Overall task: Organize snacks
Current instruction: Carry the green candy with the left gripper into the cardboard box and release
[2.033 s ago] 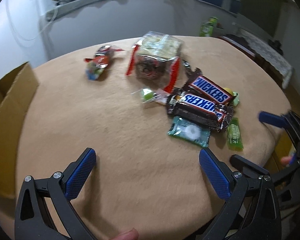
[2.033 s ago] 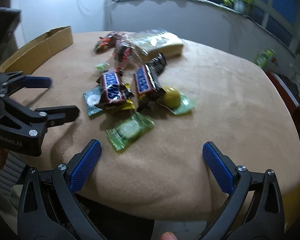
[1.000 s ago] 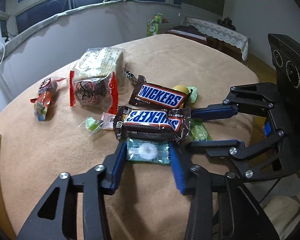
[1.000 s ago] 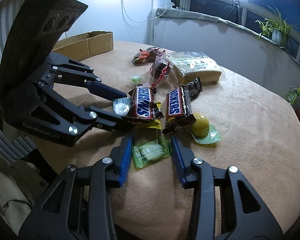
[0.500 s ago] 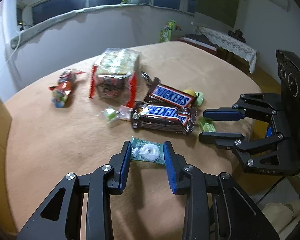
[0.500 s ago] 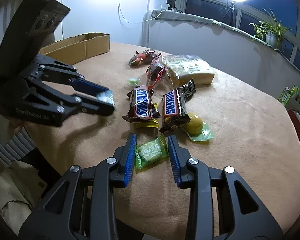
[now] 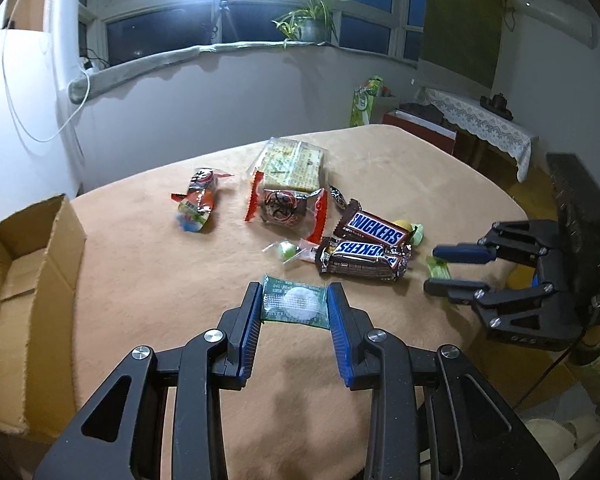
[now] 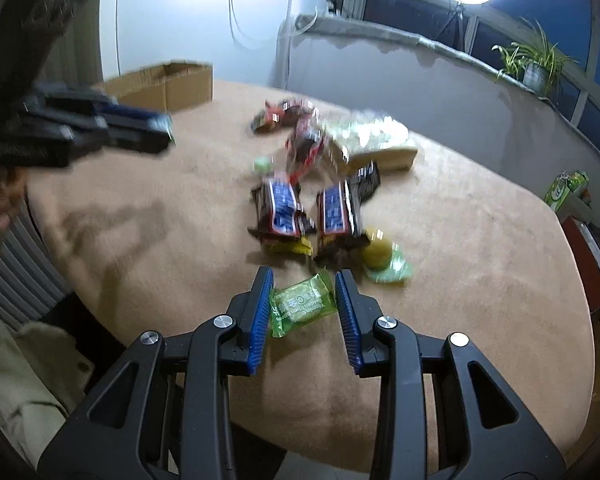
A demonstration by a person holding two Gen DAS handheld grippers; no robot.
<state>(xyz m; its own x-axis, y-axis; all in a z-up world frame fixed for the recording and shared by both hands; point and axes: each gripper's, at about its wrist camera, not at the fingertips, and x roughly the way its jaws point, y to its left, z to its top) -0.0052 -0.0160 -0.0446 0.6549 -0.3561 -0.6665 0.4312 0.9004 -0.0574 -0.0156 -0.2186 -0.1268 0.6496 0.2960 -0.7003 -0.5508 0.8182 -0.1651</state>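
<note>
My left gripper (image 7: pixel 294 306) is shut on a dark green candy packet (image 7: pixel 294 305) with a white disc, held above the table. My right gripper (image 8: pixel 303 307) is shut on a light green candy packet (image 8: pixel 302 309), also lifted. The right gripper shows in the left wrist view (image 7: pixel 440 266) with the light green packet (image 7: pixel 438 269) between its fingers. The left gripper shows blurred in the right wrist view (image 8: pixel 160 132). Two Snickers bars (image 7: pixel 374 229) (image 7: pixel 362 258) lie in the snack pile.
An open cardboard box (image 7: pixel 24 264) stands at the table's left edge. On the tan tablecloth (image 7: pixel 160 280) lie a biscuit pack (image 7: pixel 294 166), a red-edged snack bag (image 7: pixel 286 208), a colourful candy bag (image 7: pixel 198 202), a small green candy (image 7: pixel 286 250) and a yellow ball sweet (image 8: pixel 380 258).
Both grippers closed on their packets and lifted them off the table. The left gripper has drawn back and leftward, away from the pile; the right has pulled back too.
</note>
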